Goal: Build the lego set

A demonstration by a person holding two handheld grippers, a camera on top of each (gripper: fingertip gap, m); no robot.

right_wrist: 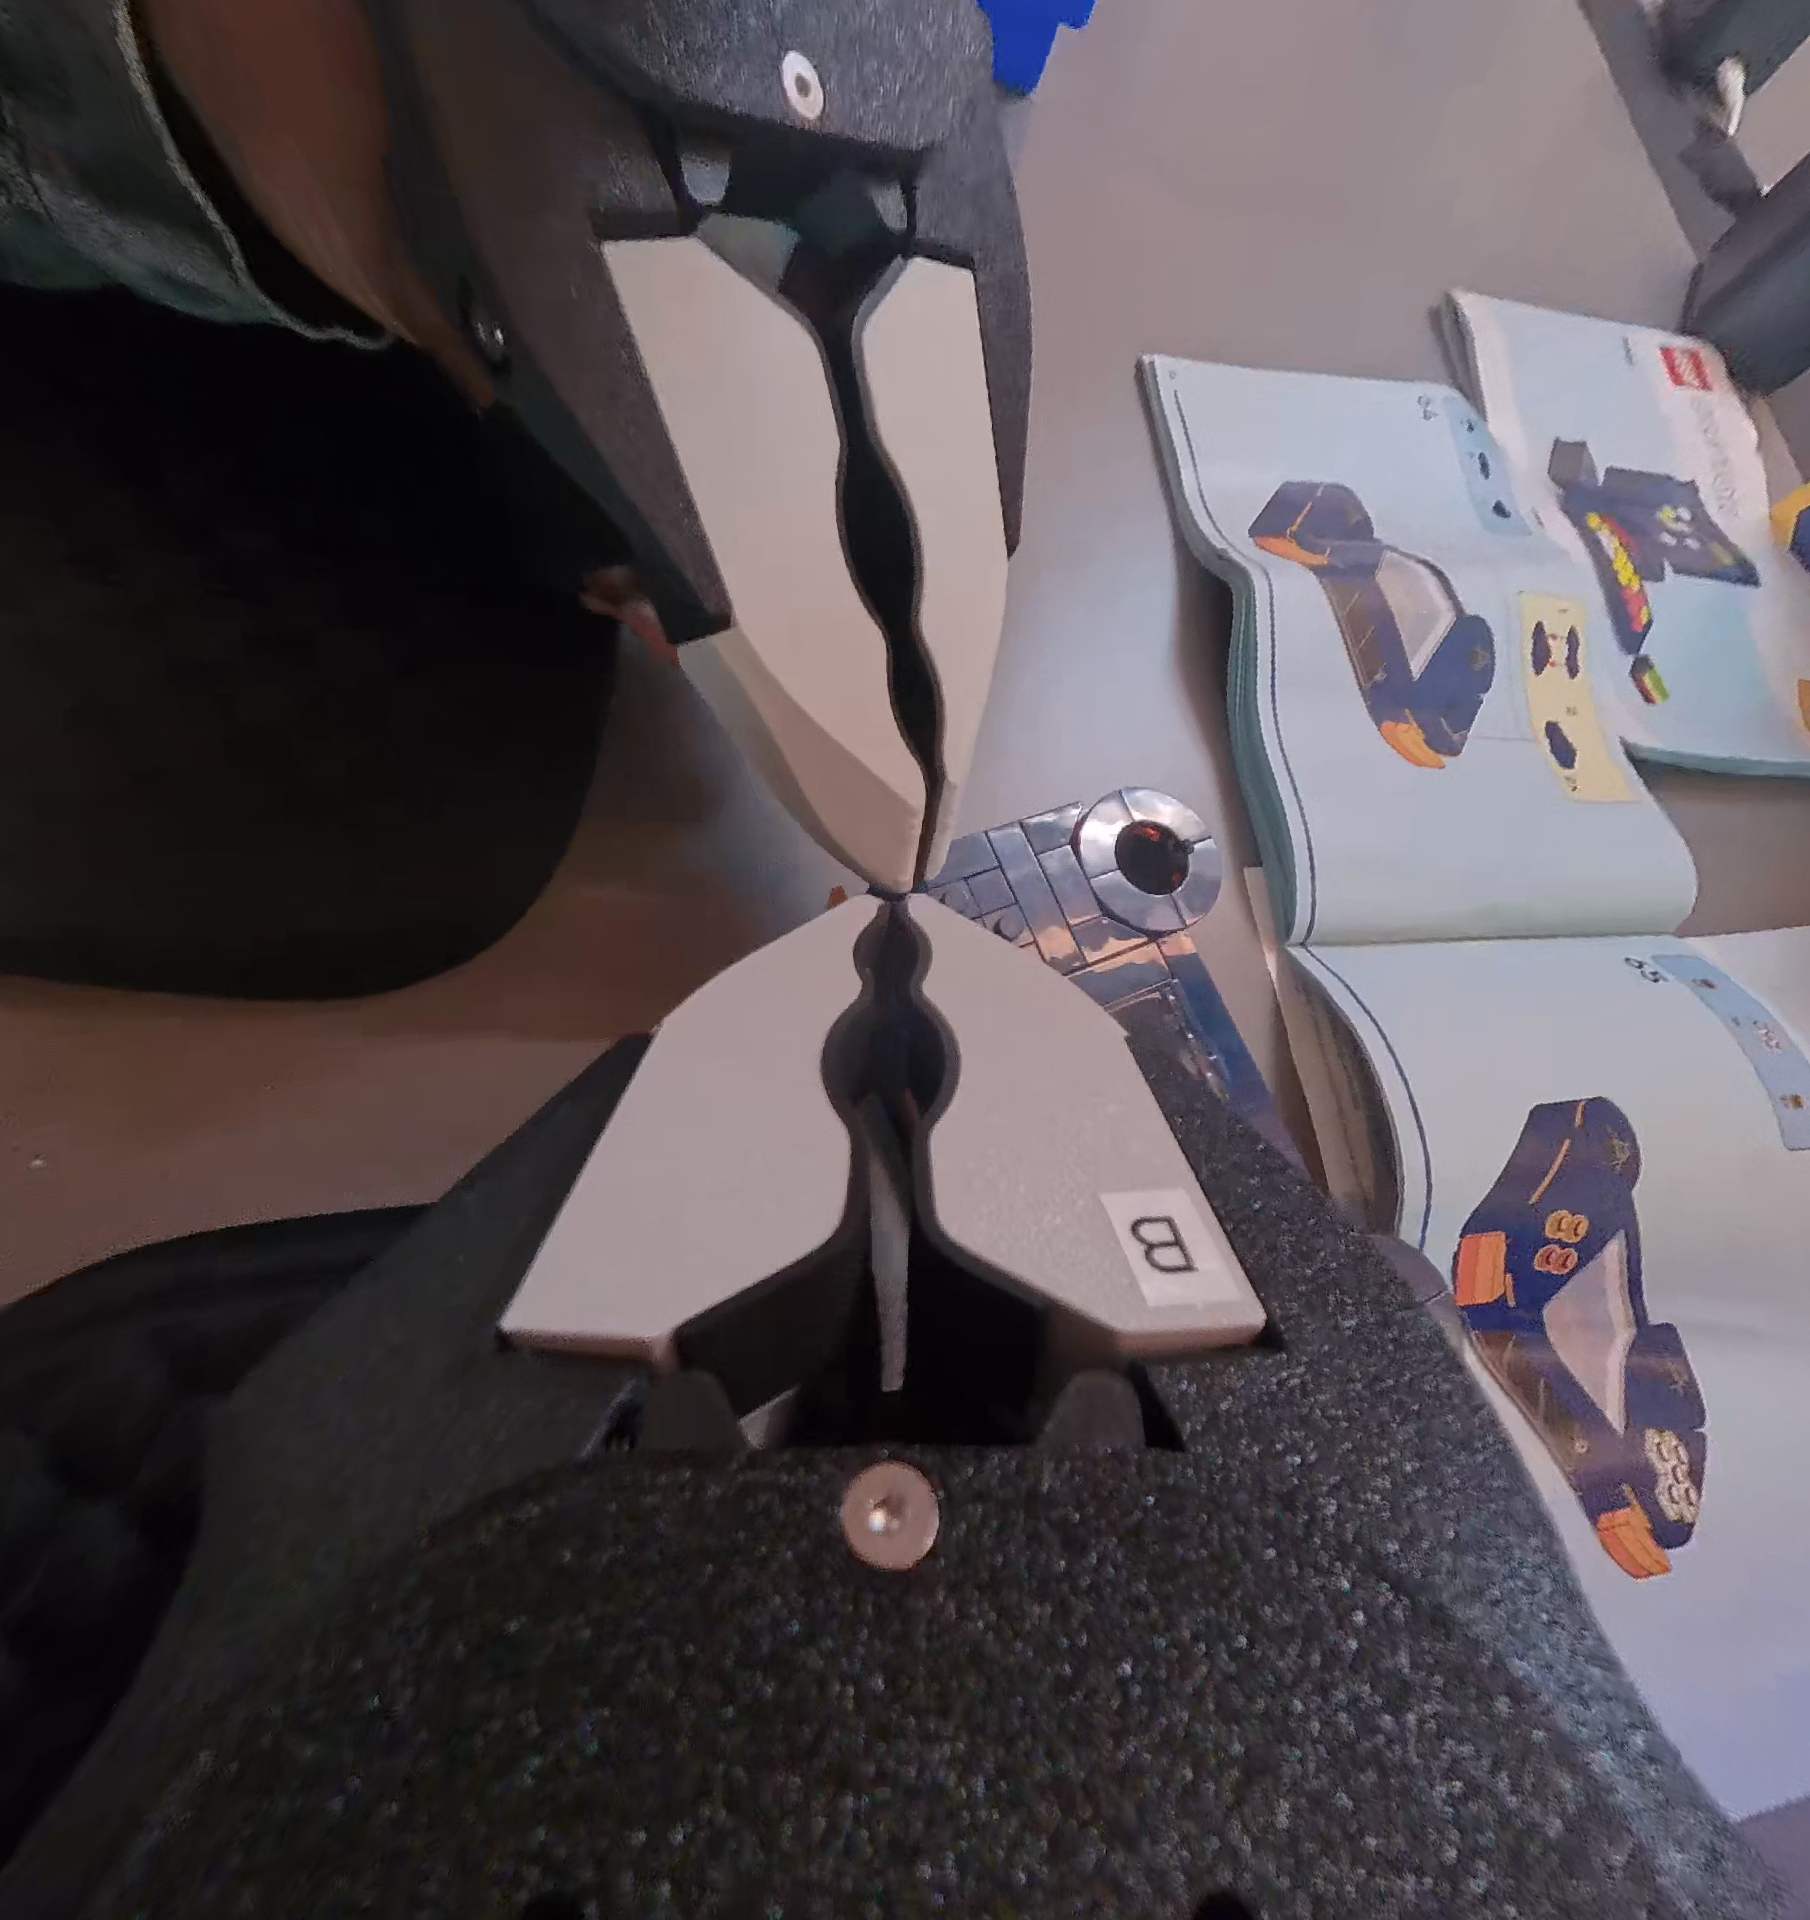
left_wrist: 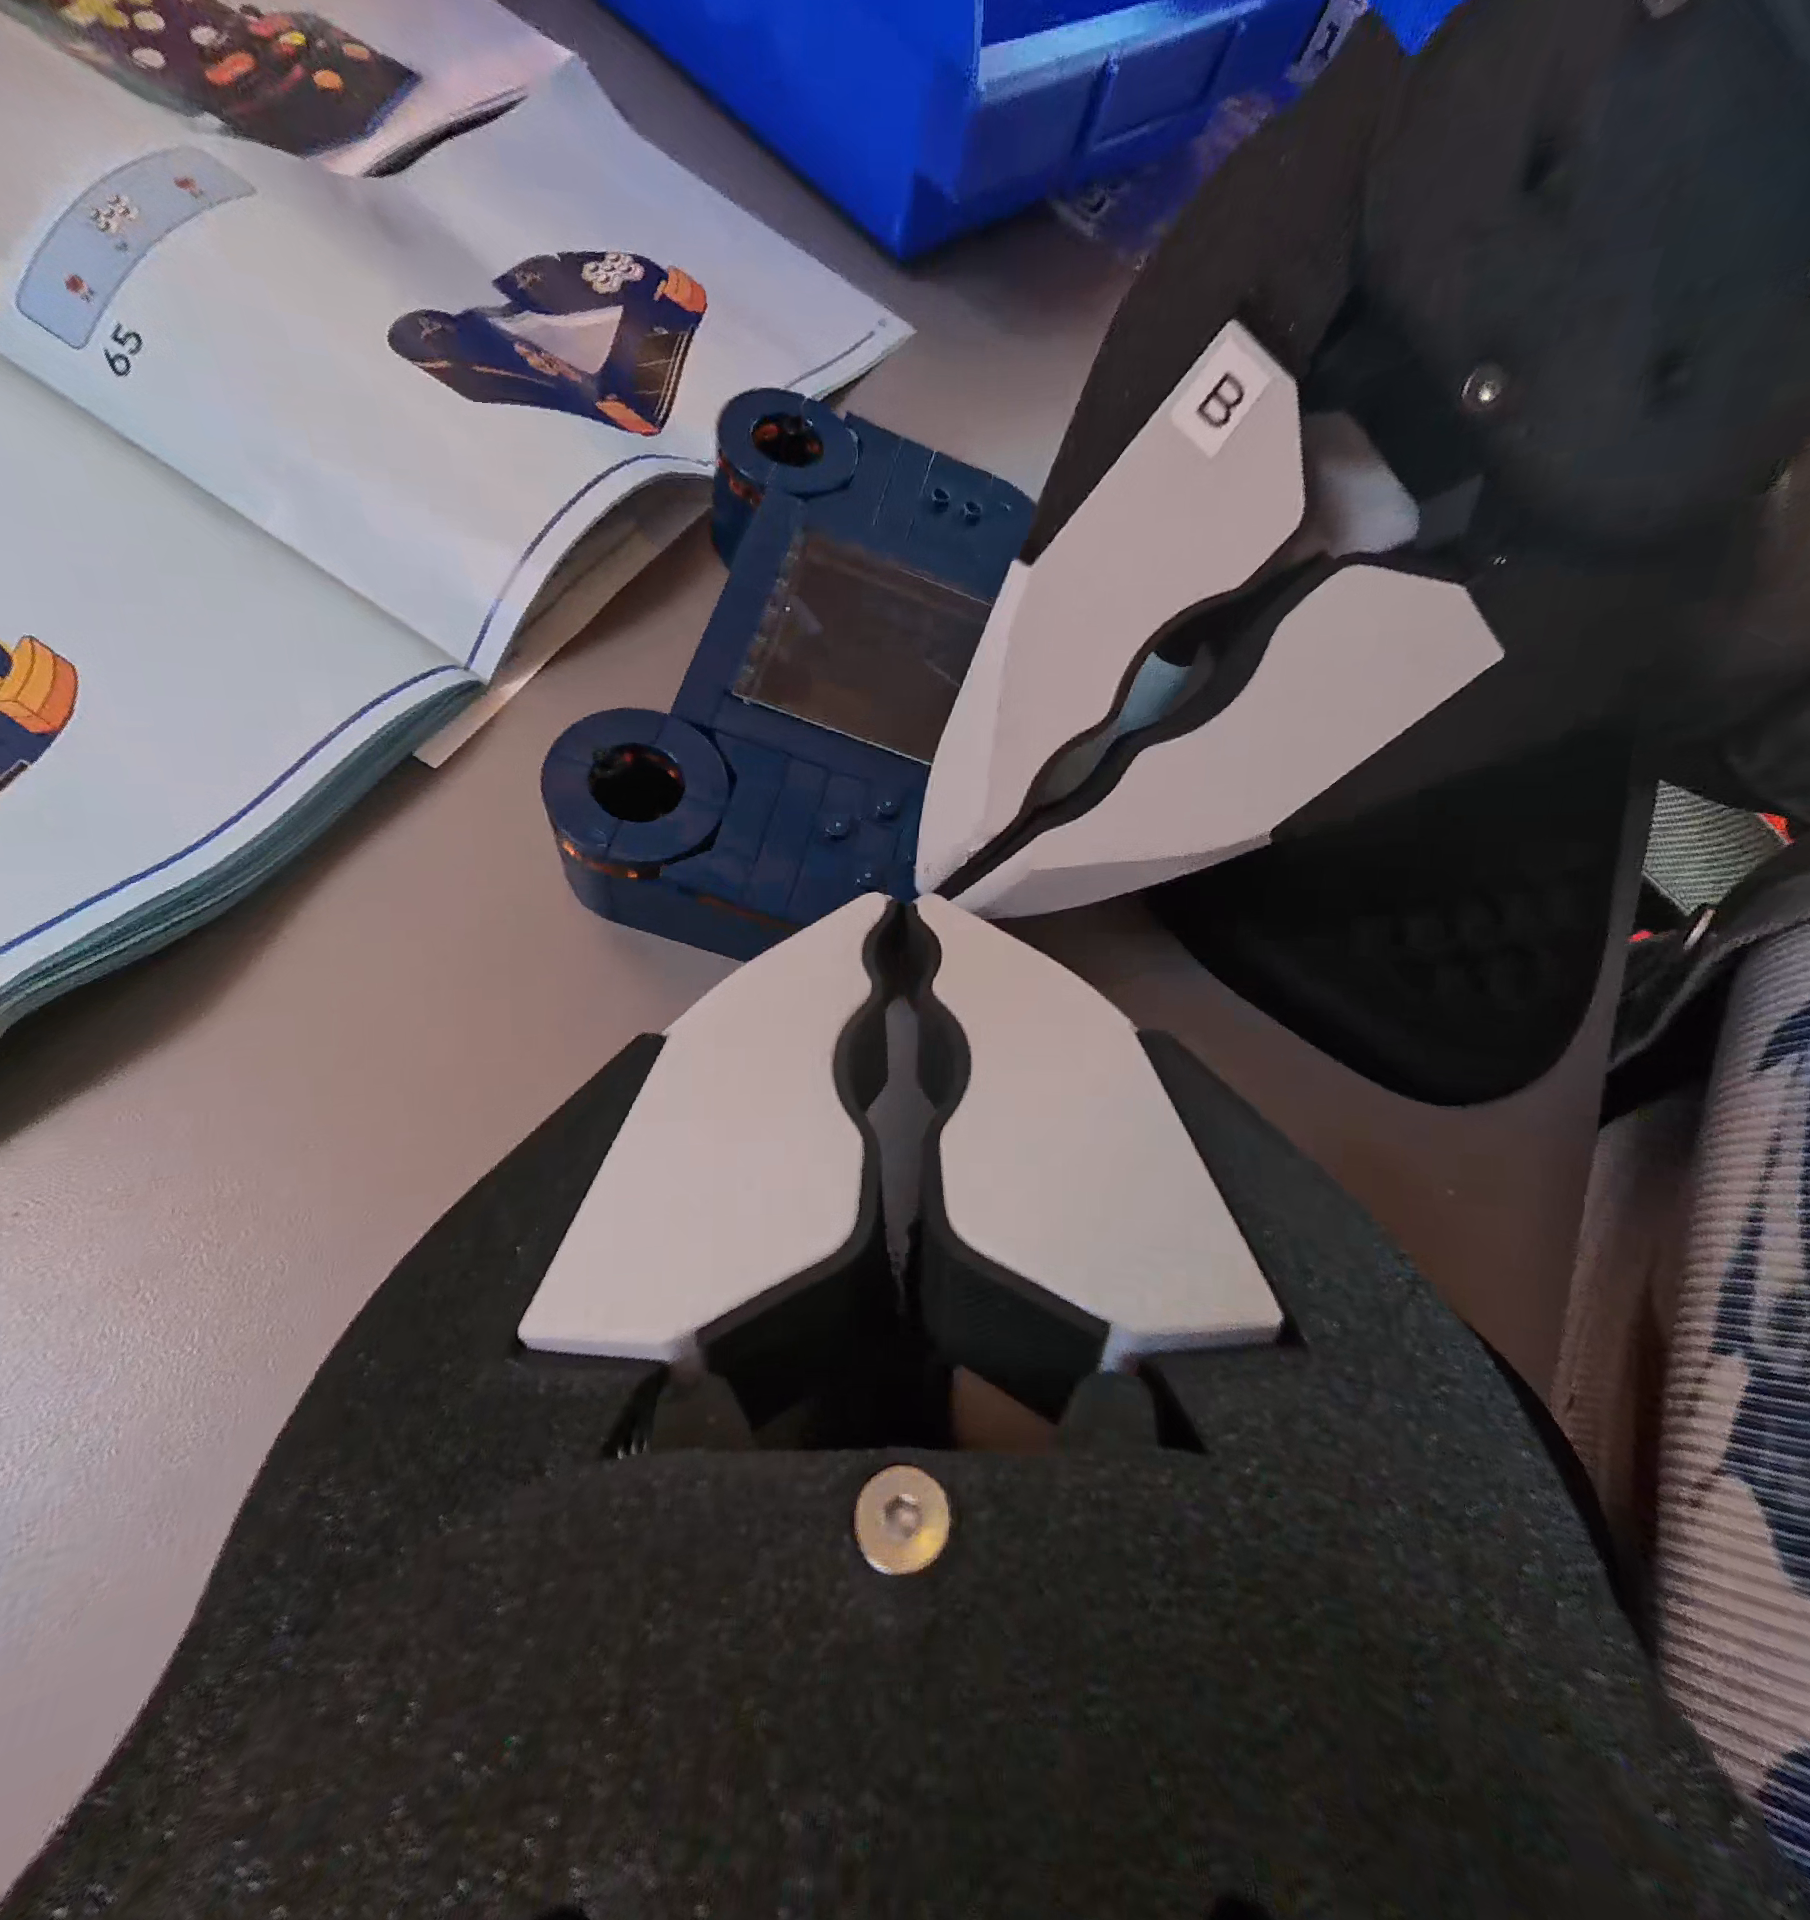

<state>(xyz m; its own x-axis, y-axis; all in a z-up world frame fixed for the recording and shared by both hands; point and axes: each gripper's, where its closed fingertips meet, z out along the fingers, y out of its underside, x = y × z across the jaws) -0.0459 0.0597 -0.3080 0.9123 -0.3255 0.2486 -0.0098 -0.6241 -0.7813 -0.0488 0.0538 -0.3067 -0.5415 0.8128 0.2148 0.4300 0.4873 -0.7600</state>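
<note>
The grey table (left_wrist: pixel 205 1195) carries everything here. On it lies the open instruction booklet (left_wrist: pixel 288 436), pages spread flat, with a blue bin (left_wrist: pixel 942 114) behind it at the far edge. In the right wrist view a second booklet (right_wrist: pixel 1649 540) lies beside the open one.

Just beside the booklet's lower corner sits the dark blue lego model (left_wrist: pixel 818 665), flat on the table — two round rings at its near and far ends, a clear panel in the middle, bits of orange showing at its sides.

Over the model's near edge the two claws meet tip to tip. The left gripper (left_wrist: pixel 899 914) has its white fingers (left_wrist: pixel 766 1143) pressed together at the points, clenched, with only the wavy slot between them. The right gripper (left_wrist: pixel 937 883) comes in from the side, its fingers likewise pinched closed at the tips.

Whether either is pinching a small piece I cannot tell — in the right wrist view only a tiny dark speck (right_wrist: pixel 893 891) shows where the four tips converge.
</note>
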